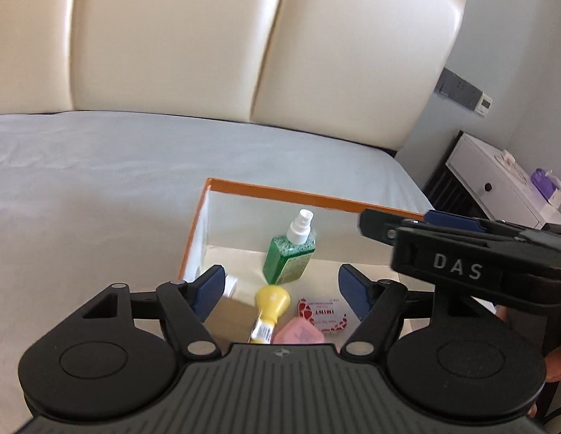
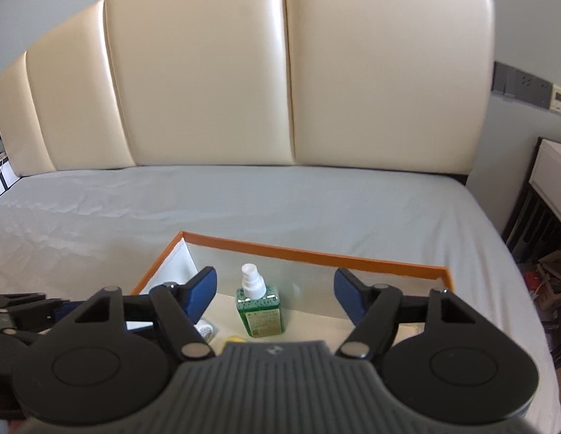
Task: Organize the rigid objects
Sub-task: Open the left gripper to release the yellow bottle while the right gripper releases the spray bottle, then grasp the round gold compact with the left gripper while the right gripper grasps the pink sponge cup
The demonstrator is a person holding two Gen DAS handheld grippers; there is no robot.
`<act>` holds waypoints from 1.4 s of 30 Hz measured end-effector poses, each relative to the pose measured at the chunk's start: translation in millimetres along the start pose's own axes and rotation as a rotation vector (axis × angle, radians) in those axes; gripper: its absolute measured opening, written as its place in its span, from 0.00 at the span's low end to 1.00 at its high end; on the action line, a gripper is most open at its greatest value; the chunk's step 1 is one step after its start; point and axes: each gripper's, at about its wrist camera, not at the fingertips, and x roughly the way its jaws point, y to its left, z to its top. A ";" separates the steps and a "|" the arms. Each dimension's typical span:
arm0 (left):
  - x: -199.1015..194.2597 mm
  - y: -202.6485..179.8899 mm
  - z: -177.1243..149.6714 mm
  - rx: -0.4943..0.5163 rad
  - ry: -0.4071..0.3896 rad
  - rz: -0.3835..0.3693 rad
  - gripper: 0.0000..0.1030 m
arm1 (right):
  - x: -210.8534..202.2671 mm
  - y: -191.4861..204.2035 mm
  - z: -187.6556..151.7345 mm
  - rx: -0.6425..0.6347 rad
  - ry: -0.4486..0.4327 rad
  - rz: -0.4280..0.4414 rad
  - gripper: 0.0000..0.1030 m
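- The left gripper point(image 1: 280, 289) has its blue pads spread apart with nothing between them; it hovers above the near end of the orange-rimmed box point(image 1: 280, 192).
- The right gripper point(image 2: 275, 294) is likewise spread wide and empty, above the same box; in the left wrist view it juts in from the right over the box's right wall.
- Inside the box, the green spray bottle point(image 2: 260, 311) stands upright near the far wall, white nozzle on top.
- Nearer than the bottle lies a yellow-capped tube point(image 1: 268, 311) on its side, its cap close to the bottle's base.
- Beside the tube, to its right, sit a pink case point(image 1: 298, 332) and a flat red-and-white packet point(image 1: 322, 316).
- The box rests on the bed sheet point(image 2: 244, 199), in front of the cream headboard point(image 2: 208, 72).
- Judged handling: the bottle is probably light, stiff plastic with smooth, somewhat slippery flat faces; grip across the body, not the thin nozzle neck.
- The tube would roll; pinch it mid-length. The packet lies flat, so it likely needs an edge grip.
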 end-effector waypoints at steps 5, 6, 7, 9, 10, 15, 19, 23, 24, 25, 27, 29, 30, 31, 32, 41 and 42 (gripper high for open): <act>-22.4 1.1 -21.7 -0.028 0.017 -0.025 0.78 | -32.6 0.1 -20.4 0.005 -0.047 -0.011 0.69; -25.3 1.7 -26.8 -0.034 0.027 -0.033 0.78 | -42.2 -1.5 -27.1 0.009 -0.053 -0.011 0.69; -28.9 2.7 -31.8 -0.044 0.039 -0.039 0.77 | -49.0 -1.4 -32.9 0.012 -0.060 -0.010 0.69; -34.7 4.3 -43.0 -0.060 0.056 -0.047 0.76 | -62.3 -0.5 -45.6 0.016 -0.072 -0.016 0.69; -37.7 5.4 -48.7 -0.061 0.064 -0.048 0.75 | -69.4 -0.3 -52.5 0.019 -0.076 -0.019 0.69; -53.8 2.8 -85.5 -0.018 0.084 -0.028 0.73 | -98.1 3.0 -89.6 0.042 -0.067 0.014 0.69; -60.9 6.0 -112.0 0.011 0.164 0.004 0.73 | -112.2 11.5 -120.8 0.019 0.003 0.013 0.69; -62.5 13.6 -136.5 0.028 0.256 0.057 0.71 | -111.1 18.5 -151.4 0.055 0.137 0.038 0.69; -60.9 15.3 -142.1 0.029 0.281 0.070 0.71 | -109.0 21.5 -158.1 0.057 0.169 0.042 0.69; -59.7 17.4 -147.5 0.028 0.305 0.080 0.71 | -106.1 25.1 -164.0 0.056 0.202 0.051 0.69; -59.4 23.4 -158.4 0.014 0.337 0.098 0.67 | -101.7 32.8 -176.2 0.051 0.267 0.081 0.69; -58.8 30.2 -164.3 0.001 0.362 0.116 0.66 | -96.9 38.9 -185.0 0.058 0.321 0.102 0.69; -59.4 33.9 -167.5 0.001 0.373 0.117 0.66 | -93.6 41.7 -188.0 0.060 0.348 0.111 0.69; -59.0 37.8 -169.5 -0.003 0.389 0.117 0.66 | -90.3 44.2 -190.7 0.062 0.374 0.119 0.69; -59.4 41.4 -172.1 -0.013 0.406 0.117 0.66 | -88.8 46.8 -193.7 0.062 0.396 0.127 0.69; -59.0 54.7 -177.7 -0.012 0.516 0.083 0.63 | -77.8 63.8 -206.3 0.034 0.491 0.134 0.69; -59.5 55.0 -178.4 -0.020 0.523 0.069 0.65 | -77.0 65.2 -207.2 0.026 0.499 0.137 0.68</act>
